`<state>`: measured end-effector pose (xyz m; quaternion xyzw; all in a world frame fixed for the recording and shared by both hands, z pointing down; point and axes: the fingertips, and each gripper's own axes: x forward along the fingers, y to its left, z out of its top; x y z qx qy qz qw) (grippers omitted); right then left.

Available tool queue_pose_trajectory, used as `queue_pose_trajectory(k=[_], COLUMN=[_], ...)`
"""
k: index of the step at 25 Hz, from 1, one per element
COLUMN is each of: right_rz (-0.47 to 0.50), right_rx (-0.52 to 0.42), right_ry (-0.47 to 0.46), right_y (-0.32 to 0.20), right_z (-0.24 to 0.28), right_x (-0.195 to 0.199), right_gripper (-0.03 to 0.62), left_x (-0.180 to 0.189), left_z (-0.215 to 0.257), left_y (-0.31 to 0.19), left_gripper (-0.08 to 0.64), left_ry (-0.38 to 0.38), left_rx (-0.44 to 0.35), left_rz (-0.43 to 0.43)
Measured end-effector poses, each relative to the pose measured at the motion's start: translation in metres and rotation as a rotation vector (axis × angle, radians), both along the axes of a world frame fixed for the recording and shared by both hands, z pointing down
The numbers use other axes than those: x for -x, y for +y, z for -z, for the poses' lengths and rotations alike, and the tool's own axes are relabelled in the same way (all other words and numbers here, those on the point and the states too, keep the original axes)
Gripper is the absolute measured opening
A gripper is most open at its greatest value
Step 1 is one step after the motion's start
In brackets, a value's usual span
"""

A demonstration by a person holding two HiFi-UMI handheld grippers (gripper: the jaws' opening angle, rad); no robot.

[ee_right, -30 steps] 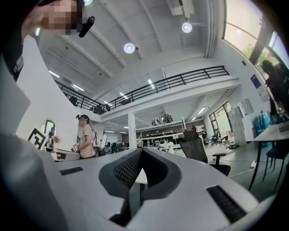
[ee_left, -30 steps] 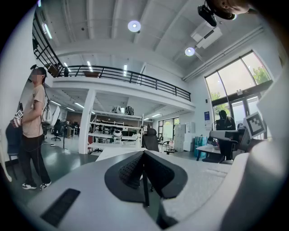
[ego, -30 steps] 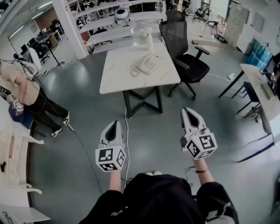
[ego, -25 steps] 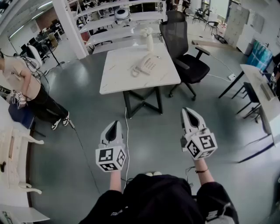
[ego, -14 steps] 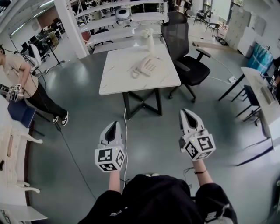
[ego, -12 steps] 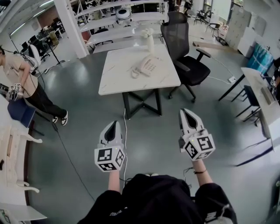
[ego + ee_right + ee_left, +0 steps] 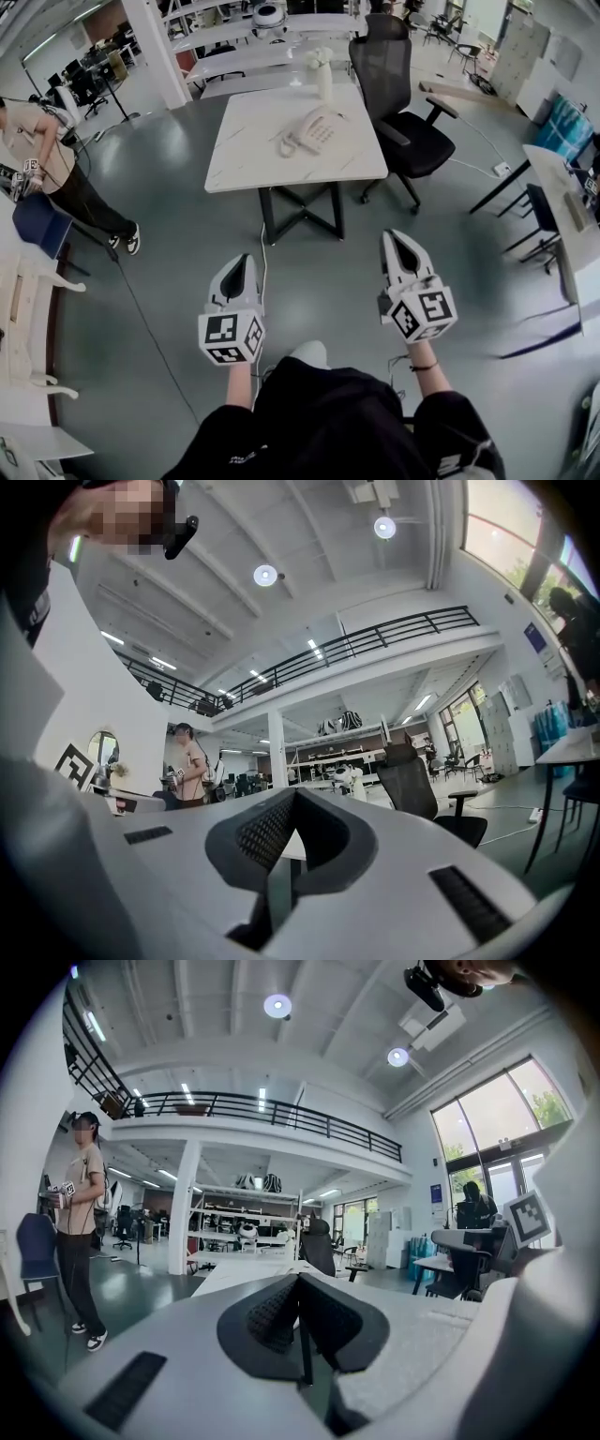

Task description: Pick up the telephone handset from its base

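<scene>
**Both grippers shut, phone far off on the table**

Only my head view shows the telephone (image 7: 314, 131), its handset (image 7: 292, 142) on the base, upper centre on the white table (image 7: 246, 159). Both gripper views catch just the tabletop's edge behind the jaws, and I can't make out the phone there. Left gripper (image 7: 240, 263) and right gripper (image 7: 401, 238) hang lower centre, jaws together, empty, well apart from the table.

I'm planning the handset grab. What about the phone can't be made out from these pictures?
- Head view: the phone is far off and small, so how the handset sits on it is too small to tell.
- Left gripper view: the phone is hidden behind the shut left gripper.
- Right gripper view: the phone is hidden behind the shut right gripper.
</scene>
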<state>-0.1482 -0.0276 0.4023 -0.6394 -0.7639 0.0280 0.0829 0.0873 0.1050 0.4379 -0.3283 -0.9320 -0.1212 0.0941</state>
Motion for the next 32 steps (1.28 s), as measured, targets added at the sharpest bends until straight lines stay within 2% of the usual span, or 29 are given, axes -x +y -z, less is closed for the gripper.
queue_pose_trajectory(k=[6,9,13,27,32], right_rz=[0.005,0.007,-0.025,-0.077,-0.119], right_rx=[0.033,0.026,0.024,0.080,0.088], right_ry=[-0.007,-0.004,0.010,0.013,0.019], right_y=[0.013,0.012,0.009,0.036,0.030], right_z=[0.003,0.002,-0.001,0.007,0.010], right_x=[0.002,-0.001,0.004,0.034,0.038], right_gripper=[-0.009,-0.009,-0.009,-0.009,-0.009], left_x=[0.005,0.002,0.005,0.035,0.044], left_z=[0.007,0.004,0.000,0.017,0.020], left_y=[0.016,0.012,0.014,0.045,0.045], left_gripper=[-0.002,-0.002,-0.002,-0.002,-0.002], left_ry=[-0.011,-0.004,-0.012,-0.065,-0.065], left_rx=[0.031,0.020,0.011,0.072,0.077], left_rz=[-0.007,-0.005,-0.010,-0.036,-0.075])
